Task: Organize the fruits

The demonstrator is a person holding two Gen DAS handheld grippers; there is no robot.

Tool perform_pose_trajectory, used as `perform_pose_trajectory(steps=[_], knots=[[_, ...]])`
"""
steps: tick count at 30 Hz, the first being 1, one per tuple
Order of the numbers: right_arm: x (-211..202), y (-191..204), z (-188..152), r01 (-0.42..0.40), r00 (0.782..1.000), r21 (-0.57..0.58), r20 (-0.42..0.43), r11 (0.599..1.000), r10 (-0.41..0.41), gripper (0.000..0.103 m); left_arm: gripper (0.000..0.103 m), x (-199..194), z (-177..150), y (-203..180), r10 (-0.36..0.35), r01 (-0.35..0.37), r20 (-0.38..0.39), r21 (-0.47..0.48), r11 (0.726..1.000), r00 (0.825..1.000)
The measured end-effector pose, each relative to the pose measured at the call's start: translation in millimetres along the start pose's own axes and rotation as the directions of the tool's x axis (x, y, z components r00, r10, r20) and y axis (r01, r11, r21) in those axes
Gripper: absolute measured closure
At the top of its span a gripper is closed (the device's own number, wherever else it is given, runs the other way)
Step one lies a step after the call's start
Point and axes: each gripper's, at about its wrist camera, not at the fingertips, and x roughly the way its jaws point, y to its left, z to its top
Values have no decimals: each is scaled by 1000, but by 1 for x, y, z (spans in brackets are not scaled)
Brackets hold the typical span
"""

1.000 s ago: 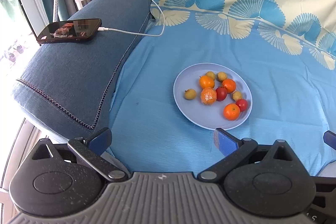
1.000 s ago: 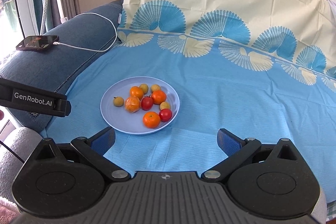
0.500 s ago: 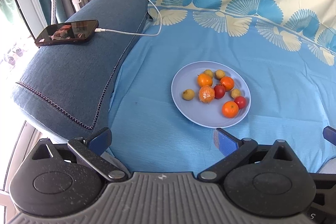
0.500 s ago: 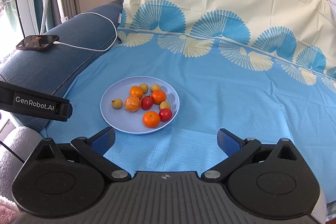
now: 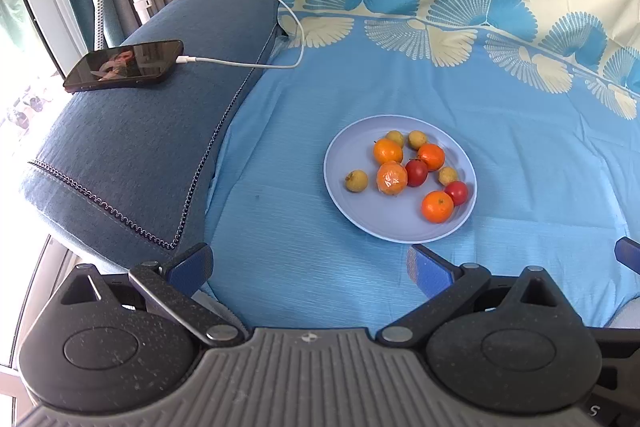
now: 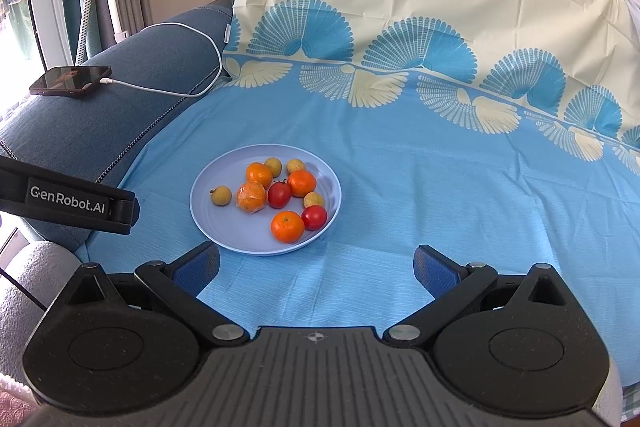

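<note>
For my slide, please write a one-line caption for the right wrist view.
Open right gripper facing a plate of mixed fruit on a blue sheet, phone charging nearby.

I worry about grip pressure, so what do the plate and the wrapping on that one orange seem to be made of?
The plate looks like matte pale blue plastic, possibly melamine: even colour, soft sheen, faint concentric rings; glazed ceramic cannot be ruled out. The wrapped orange seems covered in thin clear plastic film, judging by crinkles and small glints.
</note>
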Motion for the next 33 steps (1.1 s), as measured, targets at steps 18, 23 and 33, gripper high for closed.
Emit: perform_pose_trajectory(steps=[18, 23, 33], knots=[[2, -1, -1, 0, 1000, 2, -3, 1000, 0, 1, 0, 4, 0, 0, 3, -3, -8, 9, 1000, 1000], [3, -1, -2, -1, 1000, 2, -4, 1000, 1, 1, 0, 4, 0, 0, 4, -4, -9, 10, 1000, 1000], [3, -1, -2, -4, 1000, 4, -5, 1000, 4, 1, 0, 3, 0, 1, 17, -17, -4, 9, 1000, 1000]])
